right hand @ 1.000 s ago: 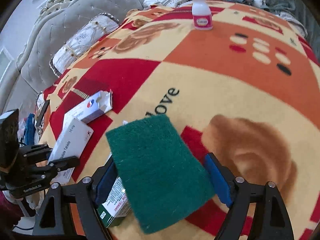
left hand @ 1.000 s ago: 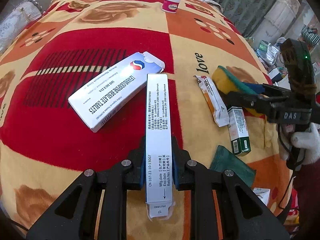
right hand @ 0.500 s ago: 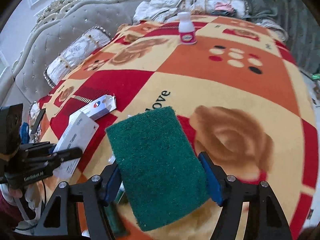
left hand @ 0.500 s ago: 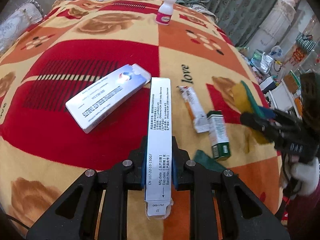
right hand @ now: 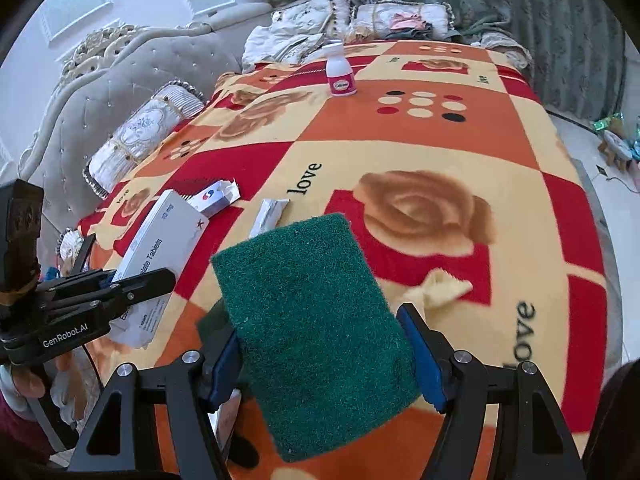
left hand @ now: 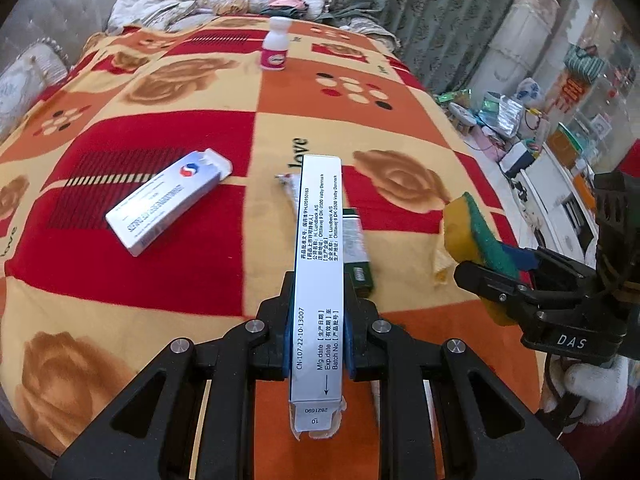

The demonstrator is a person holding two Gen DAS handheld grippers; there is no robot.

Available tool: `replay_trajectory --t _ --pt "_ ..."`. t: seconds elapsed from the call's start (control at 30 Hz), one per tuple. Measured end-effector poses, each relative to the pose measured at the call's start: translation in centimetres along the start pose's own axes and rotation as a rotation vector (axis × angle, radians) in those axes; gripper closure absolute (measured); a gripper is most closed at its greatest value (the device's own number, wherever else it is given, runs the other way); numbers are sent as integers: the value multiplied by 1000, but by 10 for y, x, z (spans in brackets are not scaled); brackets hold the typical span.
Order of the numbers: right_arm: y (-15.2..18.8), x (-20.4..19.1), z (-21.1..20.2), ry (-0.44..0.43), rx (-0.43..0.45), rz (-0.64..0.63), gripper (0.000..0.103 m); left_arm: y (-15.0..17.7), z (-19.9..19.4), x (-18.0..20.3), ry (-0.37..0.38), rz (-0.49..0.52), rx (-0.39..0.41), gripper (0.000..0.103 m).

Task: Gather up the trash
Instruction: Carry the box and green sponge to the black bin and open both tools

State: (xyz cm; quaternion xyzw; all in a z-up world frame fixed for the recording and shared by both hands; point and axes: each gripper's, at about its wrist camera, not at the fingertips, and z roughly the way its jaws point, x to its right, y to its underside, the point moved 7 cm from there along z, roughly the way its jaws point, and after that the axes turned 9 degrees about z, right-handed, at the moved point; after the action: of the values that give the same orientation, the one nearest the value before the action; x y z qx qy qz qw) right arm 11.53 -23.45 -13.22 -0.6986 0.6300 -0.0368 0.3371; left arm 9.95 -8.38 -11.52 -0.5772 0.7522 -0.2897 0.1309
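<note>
My left gripper is shut on a long white medicine box and holds it edge-up above the blanket. The right gripper is shut on a green and yellow scouring sponge, its blue pads pressing both sides. The sponge also shows at the right of the left wrist view, clear of the bed. On the blanket lie a white-and-blue tablet box, a sachet and a small green box. A white bottle with a pink label stands far back.
A patterned red, orange and cream blanket covers the bed. A grey tufted headboard and cushions line its left side. A yellow cloth scrap lies on the blanket and a dark green cloth under the right gripper. Clutter fills the floor.
Both grippers have risen and drawn back from the blanket, each carrying its item. The sponge has come up off the small green box. The right jaws have narrowed onto the sponge.
</note>
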Motion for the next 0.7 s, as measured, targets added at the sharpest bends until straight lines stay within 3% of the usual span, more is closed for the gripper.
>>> replay_trajectory --t 0.7 --pt "31 54 -77 59 93 94 32 -4 -9 107 54 157 29 87"
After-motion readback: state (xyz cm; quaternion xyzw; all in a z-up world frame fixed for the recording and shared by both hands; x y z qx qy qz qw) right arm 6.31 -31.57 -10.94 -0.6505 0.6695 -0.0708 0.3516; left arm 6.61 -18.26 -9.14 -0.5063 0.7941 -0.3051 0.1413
